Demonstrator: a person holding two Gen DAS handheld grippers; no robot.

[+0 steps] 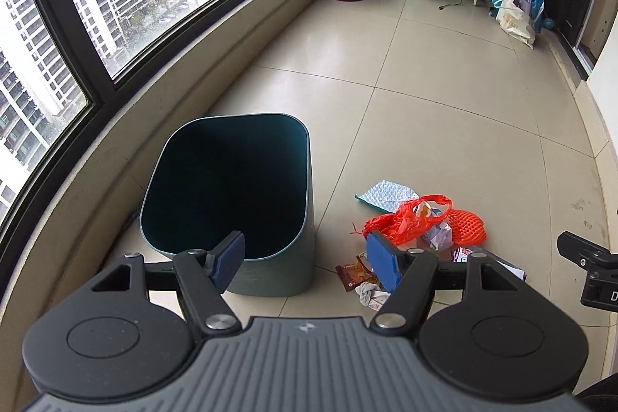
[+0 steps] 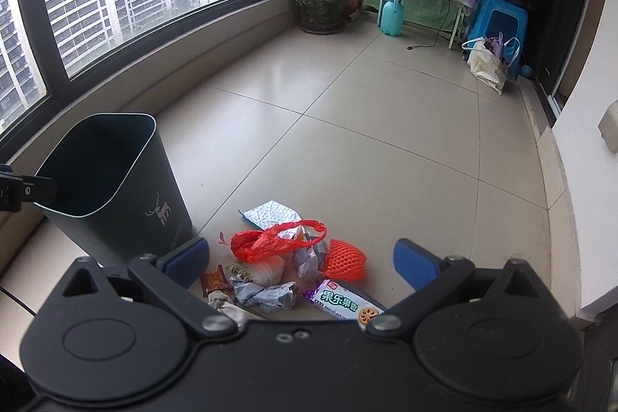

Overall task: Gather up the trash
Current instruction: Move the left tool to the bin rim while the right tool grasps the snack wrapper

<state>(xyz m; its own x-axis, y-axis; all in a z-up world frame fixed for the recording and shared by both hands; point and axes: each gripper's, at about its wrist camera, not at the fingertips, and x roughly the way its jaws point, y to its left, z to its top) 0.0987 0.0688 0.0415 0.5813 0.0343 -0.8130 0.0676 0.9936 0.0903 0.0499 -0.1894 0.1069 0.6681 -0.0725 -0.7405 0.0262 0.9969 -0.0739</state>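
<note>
A dark green bin (image 1: 231,188) stands open on the tiled floor by the window wall; it also shows in the right wrist view (image 2: 116,188). To its right lies a trash pile: a red plastic bag (image 2: 270,238), orange foam net (image 2: 343,259), patterned wrapper (image 2: 270,213), crumpled paper (image 2: 266,294), a biscuit packet (image 2: 342,304) and a brown wrapper (image 2: 214,280). The red bag (image 1: 405,219) also shows in the left wrist view. My left gripper (image 1: 305,257) is open and empty, above the bin's near right corner. My right gripper (image 2: 301,261) is open and empty, just above the pile.
A potted plant (image 2: 322,6), a teal spray bottle (image 2: 392,12), a blue stool (image 2: 498,22) and shopping bags (image 2: 488,62) stand at the far end. A cord (image 2: 428,43) lies on the floor there. A low ledge runs under the window on the left.
</note>
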